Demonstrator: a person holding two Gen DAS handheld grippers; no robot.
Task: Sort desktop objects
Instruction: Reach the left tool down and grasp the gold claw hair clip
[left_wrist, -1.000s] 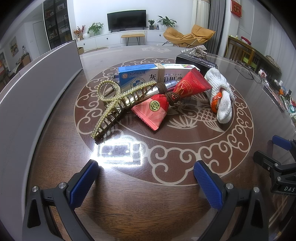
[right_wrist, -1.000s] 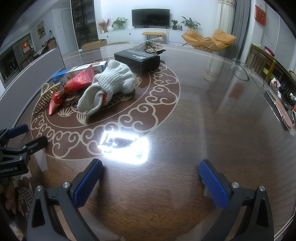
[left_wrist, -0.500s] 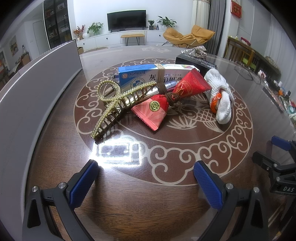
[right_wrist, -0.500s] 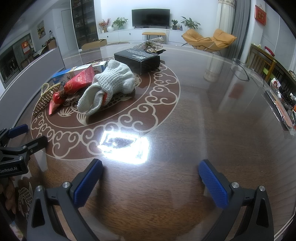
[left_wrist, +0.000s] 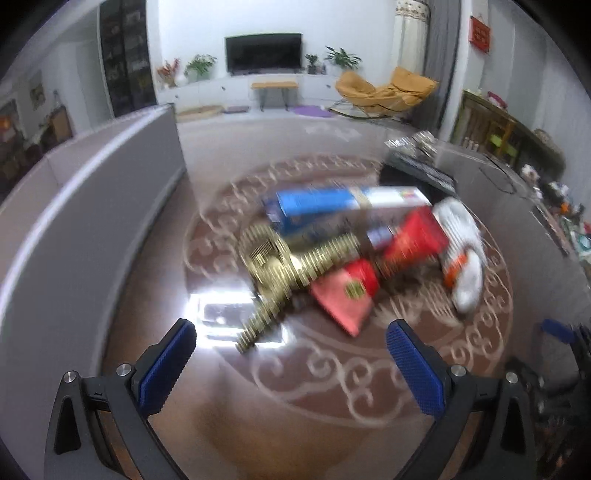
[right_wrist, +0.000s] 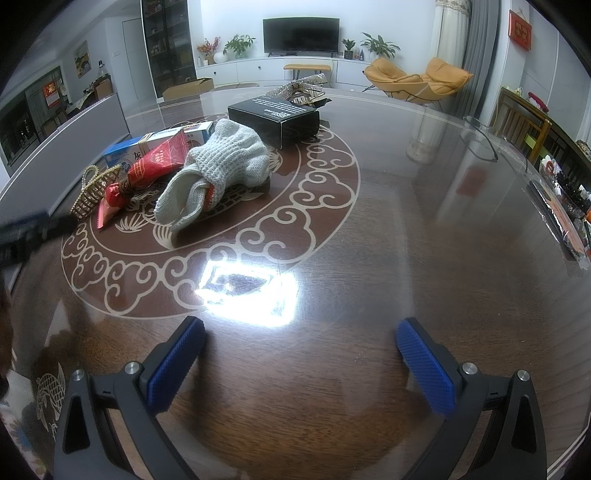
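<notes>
Starting at the left: the left gripper (left_wrist: 291, 363) hangs spread wide and empty over the table (right_wrist: 369, 258), facing a blurry gold hair claw (left_wrist: 291, 269), maybe resting against the blue box (left_wrist: 332, 206). Next come the red pouch (right_wrist: 155, 166), then the knitted glove (right_wrist: 221, 162) and black box (right_wrist: 277, 120) behind it. The right gripper (right_wrist: 299, 363) is also spread, nothing between its fingers.
</notes>
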